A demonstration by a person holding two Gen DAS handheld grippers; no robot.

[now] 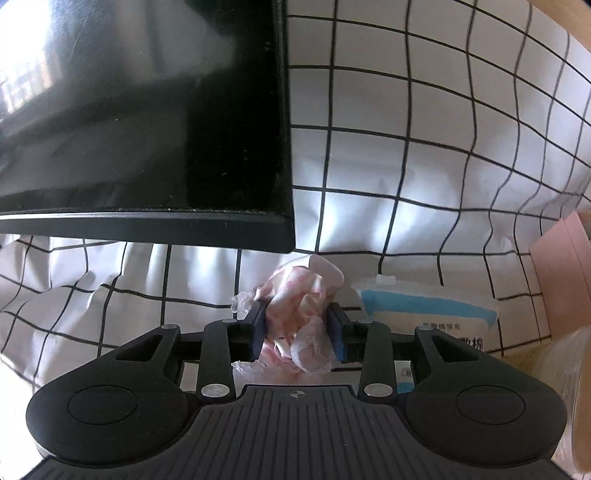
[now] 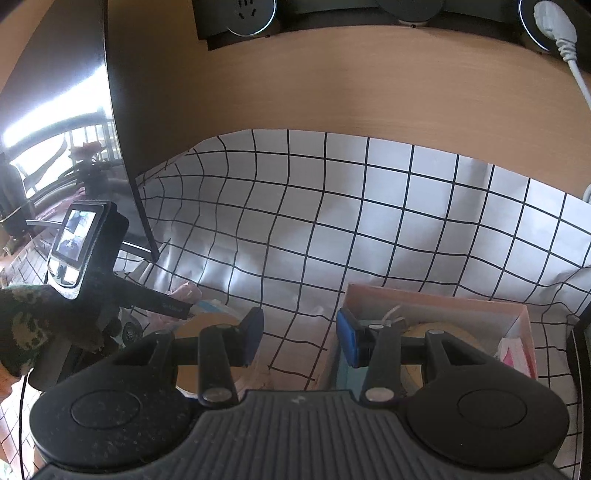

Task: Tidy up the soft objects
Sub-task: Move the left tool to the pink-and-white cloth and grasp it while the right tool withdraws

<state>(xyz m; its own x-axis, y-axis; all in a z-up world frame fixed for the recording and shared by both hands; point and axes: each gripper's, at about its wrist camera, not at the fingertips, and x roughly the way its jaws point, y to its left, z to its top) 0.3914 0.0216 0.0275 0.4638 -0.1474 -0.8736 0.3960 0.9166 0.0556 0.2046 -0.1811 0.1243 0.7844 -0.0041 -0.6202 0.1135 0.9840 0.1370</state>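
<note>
A crumpled pink-and-white soft bundle (image 1: 299, 314) in clear wrap sits between the pads of my left gripper (image 1: 295, 325), which touch it on both sides above the checked cloth (image 1: 406, 166). A blue-and-white soft tissue pack (image 1: 424, 314) lies just to its right. My right gripper (image 2: 299, 332) is open over the checked cloth (image 2: 332, 221) with nothing between its fingers. In the right wrist view the left gripper (image 2: 181, 308) shows at the far left, held by a camouflage sleeve (image 2: 33, 325), with the pink bundle (image 2: 184, 291) at its tip.
A black monitor (image 1: 147, 110) overhangs the cloth close behind the left gripper. A pink open box (image 2: 436, 299) with items inside stands under the right gripper's right finger. The box's corner (image 1: 565, 273) also shows at the right. Power sockets (image 2: 251, 18) and a white plug (image 2: 554, 22) line the wooden back.
</note>
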